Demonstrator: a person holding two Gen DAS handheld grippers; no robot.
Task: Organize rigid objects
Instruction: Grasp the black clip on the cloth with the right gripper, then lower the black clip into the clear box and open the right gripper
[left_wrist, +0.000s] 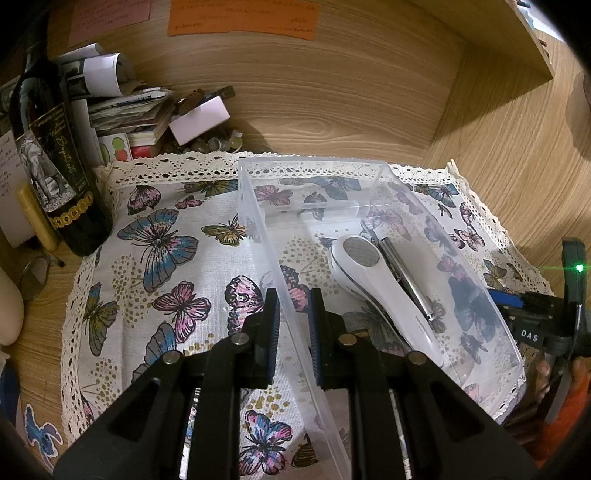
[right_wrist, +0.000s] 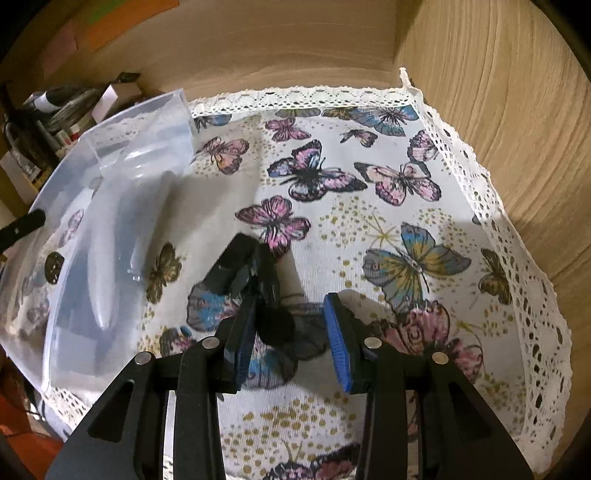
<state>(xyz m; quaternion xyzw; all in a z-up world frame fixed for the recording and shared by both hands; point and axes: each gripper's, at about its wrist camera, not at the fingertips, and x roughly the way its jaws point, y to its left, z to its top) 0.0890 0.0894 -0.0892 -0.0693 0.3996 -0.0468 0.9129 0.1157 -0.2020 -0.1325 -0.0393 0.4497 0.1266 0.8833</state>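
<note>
Setting: a butterfly cloth (left_wrist: 166, 236) with a lace edge covers a wooden desk (left_wrist: 332, 110) set against wooden walls.
Bin: a clear plastic bin (left_wrist: 258, 206) sits on the cloth, long side running away from the left camera.
Bin contents: a white handheld device (left_wrist: 373, 280) with a round mesh head lies inside, a slim metal tool (left_wrist: 402, 273) just beside it.
Left gripper (left_wrist: 293, 332): its fingers are clamped on the bin's near-left wall, one pad inside and one outside.
Right gripper (right_wrist: 291, 332): jaws stand apart over the cloth beside the bin; a black object (right_wrist: 251, 280) lies on the cloth at the left pad, and it is unclear whether the pad touches it.
Clutter: a dark bottle (left_wrist: 48, 158) stands left of the cloth, with stacked papers (left_wrist: 122, 107) behind.
</note>
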